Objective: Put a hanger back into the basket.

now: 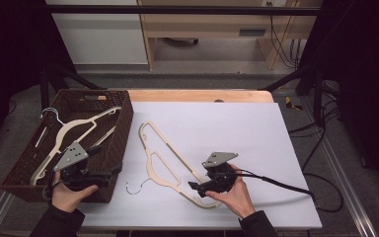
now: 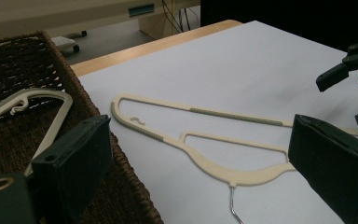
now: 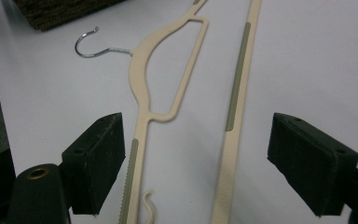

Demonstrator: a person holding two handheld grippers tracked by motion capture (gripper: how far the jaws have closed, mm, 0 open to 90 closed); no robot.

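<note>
- On the white table sheet (image 1: 237,128), one cream hanger (image 1: 170,160) lies flat just right of the brown basket (image 1: 116,148), its metal hook (image 1: 135,187) pointing toward you.
- Inside that basket a second hanger (image 1: 74,129) already rests, so I judge part of the sorting done and this flat one left to move.
- Your right gripper (image 1: 193,186) sits low over the near end of the flat hanger; in the right gripper view both cream bars run up between its jaws, which stand apart and press on nothing.
- Your left gripper (image 1: 116,171) hovers at the basket's near right corner, jaws spread wide and empty.
- What remains, as I read it: clamp one bar of the hanger, lift it, and lay it in the basket beside the other.
</note>
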